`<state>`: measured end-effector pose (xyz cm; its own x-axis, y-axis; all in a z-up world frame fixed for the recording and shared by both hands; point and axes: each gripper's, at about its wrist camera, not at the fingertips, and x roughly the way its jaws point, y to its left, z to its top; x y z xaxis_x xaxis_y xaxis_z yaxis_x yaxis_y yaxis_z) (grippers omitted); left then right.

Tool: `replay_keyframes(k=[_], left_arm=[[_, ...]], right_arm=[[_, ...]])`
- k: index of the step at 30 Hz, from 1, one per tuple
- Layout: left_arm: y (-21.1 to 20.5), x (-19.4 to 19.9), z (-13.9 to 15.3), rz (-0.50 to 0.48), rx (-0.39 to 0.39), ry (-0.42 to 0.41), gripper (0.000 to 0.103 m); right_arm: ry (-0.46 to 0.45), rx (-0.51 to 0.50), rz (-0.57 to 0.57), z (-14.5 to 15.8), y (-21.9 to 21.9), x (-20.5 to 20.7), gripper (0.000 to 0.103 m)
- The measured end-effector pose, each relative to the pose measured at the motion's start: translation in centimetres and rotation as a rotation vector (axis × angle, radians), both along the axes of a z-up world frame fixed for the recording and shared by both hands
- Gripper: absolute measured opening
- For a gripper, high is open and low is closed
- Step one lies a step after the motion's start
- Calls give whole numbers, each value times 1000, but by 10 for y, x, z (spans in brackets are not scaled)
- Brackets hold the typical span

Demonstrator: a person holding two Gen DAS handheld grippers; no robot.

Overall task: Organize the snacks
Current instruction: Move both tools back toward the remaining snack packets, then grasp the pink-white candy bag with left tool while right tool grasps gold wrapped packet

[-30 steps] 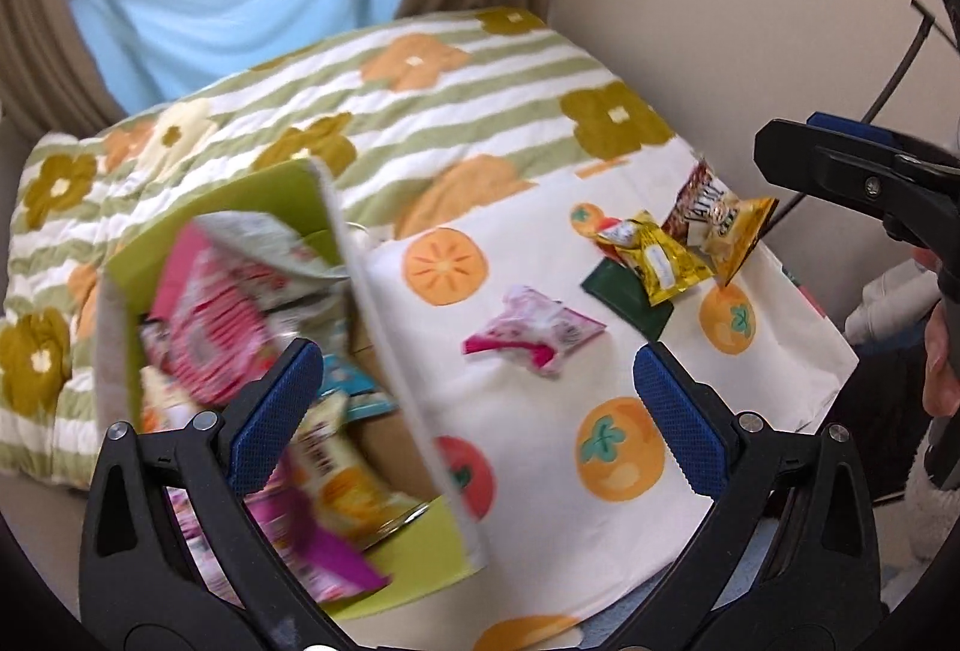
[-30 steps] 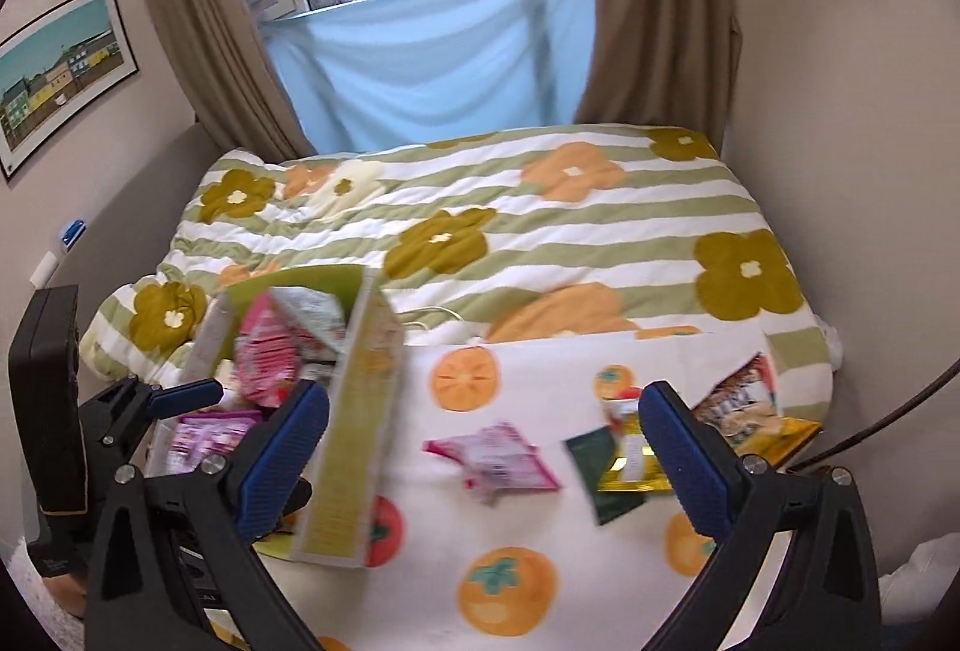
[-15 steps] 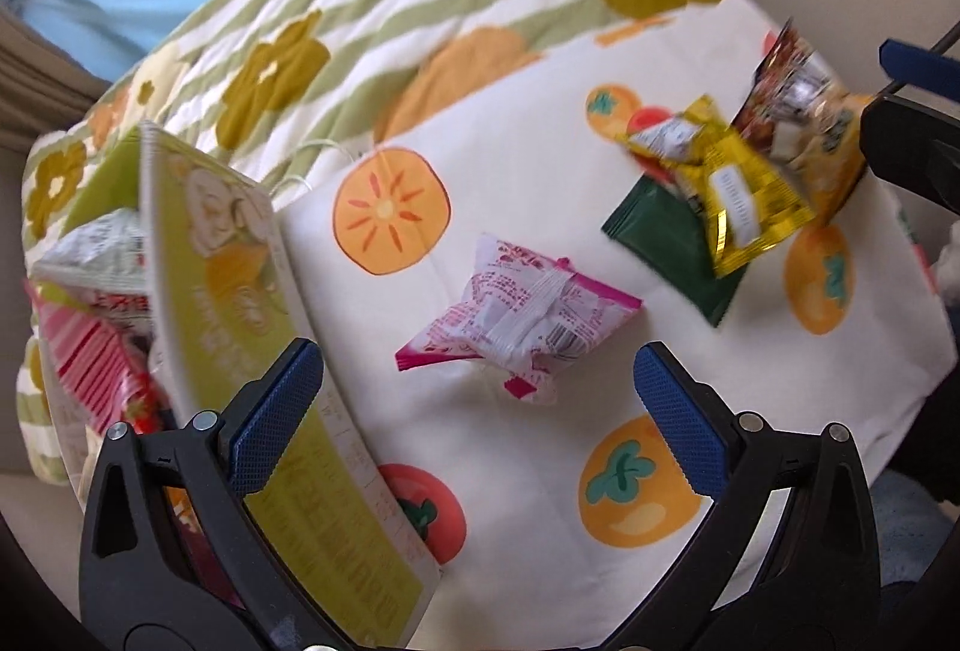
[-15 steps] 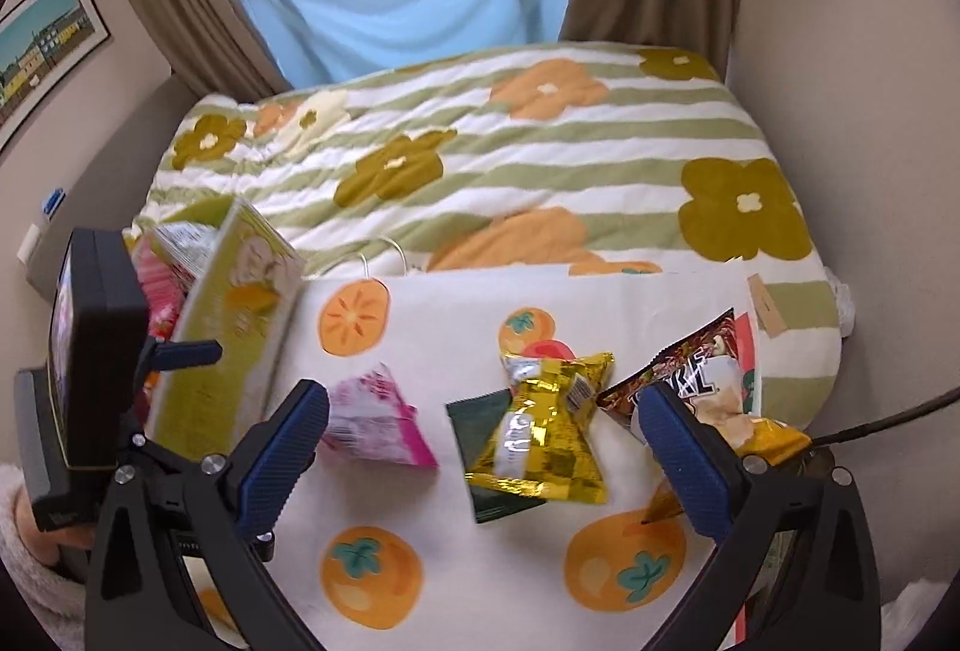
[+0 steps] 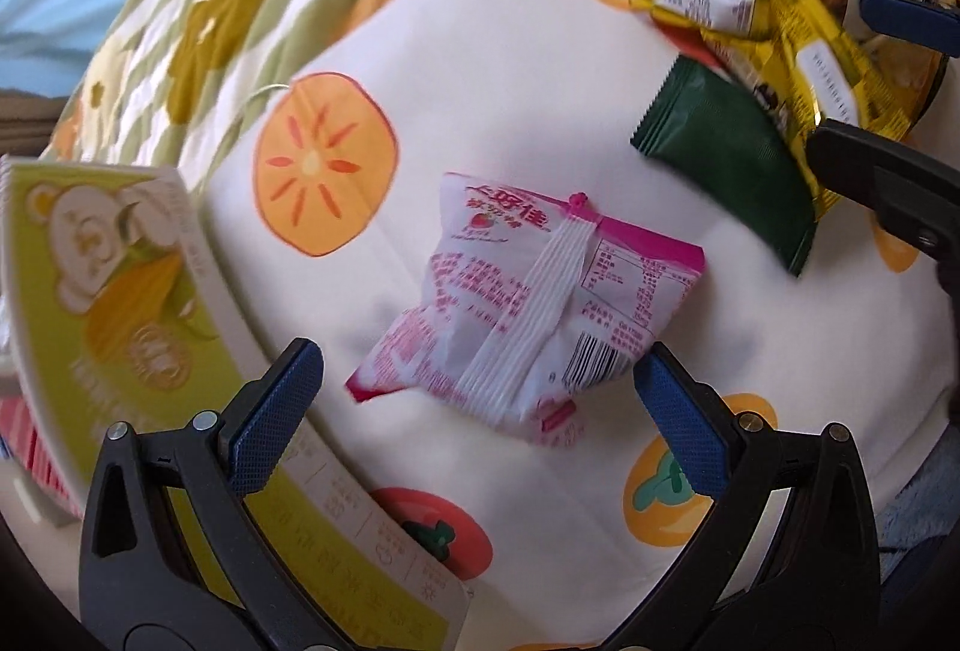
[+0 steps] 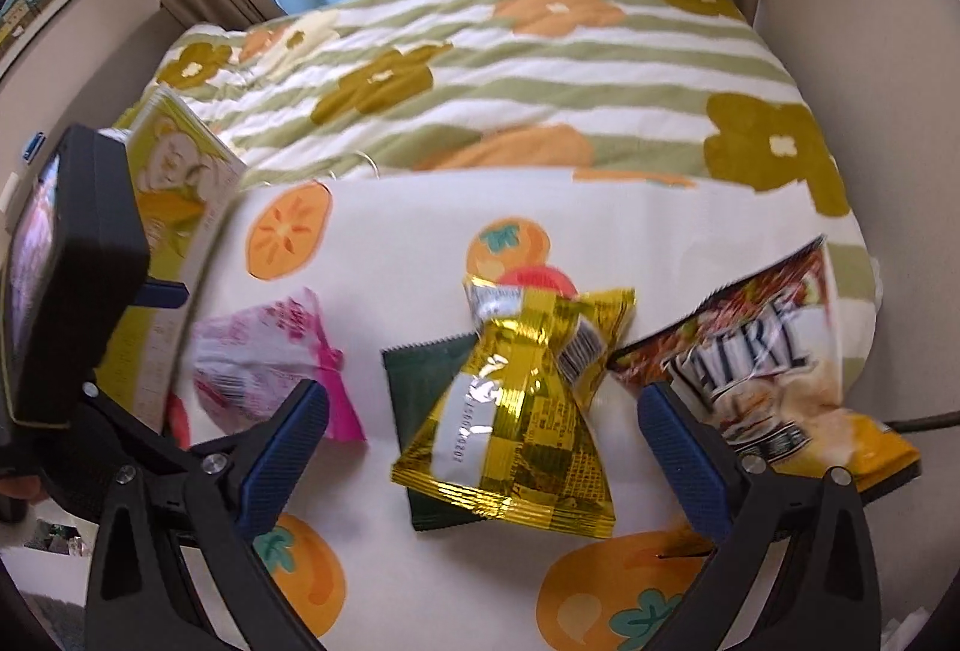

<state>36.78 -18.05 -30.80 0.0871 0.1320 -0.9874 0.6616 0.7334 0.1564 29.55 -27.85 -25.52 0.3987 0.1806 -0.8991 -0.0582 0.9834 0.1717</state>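
A: Left gripper (image 5: 477, 405) spread wide, nothing between the blue pads, poised right over the pink-and-white snack bag (image 5: 528, 303). Why there?

B: Probably lined up to straddle it for a pick. Lay seam side up on the fruit-print cloth (image 5: 780, 339), just beside the green carton (image 5: 120, 303), so likely bound for that box

A: And the right gripper (image 6: 483, 447)?

B: Gaping as well, gripping nothing, aimed at the gold foil packet (image 6: 516, 411). Rested across the dark green sachet (image 6: 420, 387), with the brown chip bag (image 6: 744, 351) touching or nearly touching its right edge

A: Textures?

B: Pink bag: thin crinkly film, puffed, ribbed white back seam, barcode showing. Gold one: shiny, creased foil, pinched near the top like a bow. Green sachet: flat, matte, saw-tooth cut ends. Chip bag: glossy, bulging, big white lettering

A: Carton?

B: Stiff printed card, bear picture on the side; stood at the cloth's left edge. Contents barely seen from here. Soft quilted bedding (image 6: 540, 69) beneath everything, so probably some give under a press
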Motion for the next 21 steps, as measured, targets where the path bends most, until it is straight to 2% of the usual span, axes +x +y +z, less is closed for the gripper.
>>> replay_keyframes(k=[3, 8, 11, 14, 16, 18, 21], left_arm=[[-6, 1, -7, -28, 1, 18, 103], [-12, 5, -21, -53, -8, 55, 101], [-12, 8, -25, -42, -32, 78, 92], [-8, 14, -24, -7, -91, 113, 80], [-6, 17, -21, 13, -114, 114, 65], [-5, 18, -18, 23, -118, 103, 56], [-3, 17, -17, 40, -127, 97, 53]], right_arm=[[33, -11, 1, -12, 1, 3, 91], [62, -19, -16, -24, 0, 10, 89], [69, -30, -18, -28, 2, 14, 87], [76, -47, -9, -31, 4, 17, 80], [89, -48, -10, -35, 4, 19, 76], [97, -53, -16, -38, 4, 20, 75], [104, -48, -28, -41, 1, 22, 74]])
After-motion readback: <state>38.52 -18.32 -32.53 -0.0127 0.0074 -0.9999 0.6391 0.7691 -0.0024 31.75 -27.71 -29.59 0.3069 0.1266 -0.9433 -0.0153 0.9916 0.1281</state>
